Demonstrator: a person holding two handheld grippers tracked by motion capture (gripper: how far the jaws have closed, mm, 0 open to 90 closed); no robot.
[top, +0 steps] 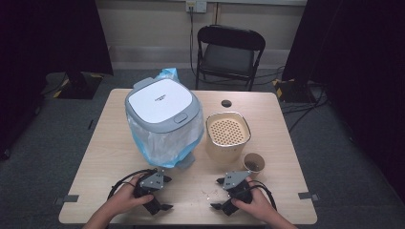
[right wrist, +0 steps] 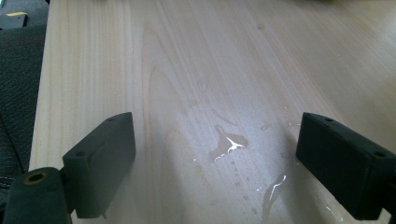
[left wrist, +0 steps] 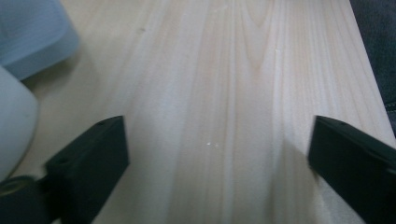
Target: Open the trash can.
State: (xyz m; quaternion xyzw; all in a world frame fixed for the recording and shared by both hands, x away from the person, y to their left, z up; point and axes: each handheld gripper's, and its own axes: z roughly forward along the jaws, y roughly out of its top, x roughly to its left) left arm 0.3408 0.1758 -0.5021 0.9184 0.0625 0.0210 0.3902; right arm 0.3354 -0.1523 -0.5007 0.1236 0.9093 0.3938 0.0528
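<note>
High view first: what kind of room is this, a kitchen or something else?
Probably a lab or studio set up for recording, not a kitchen. One wooden table stands alone on grey carpet, dark curtains hang at both sides, and a folding chair sits by a bare wall with a cable running from an outlet.

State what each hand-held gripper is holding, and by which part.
Nothing is held. The left hand-held gripper and right hand-held gripper both stand open over the bare table.

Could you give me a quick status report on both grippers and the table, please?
Left gripper open, empty. Right gripper open, empty, over spilled water. Paper cup nearest, untouched.
</note>
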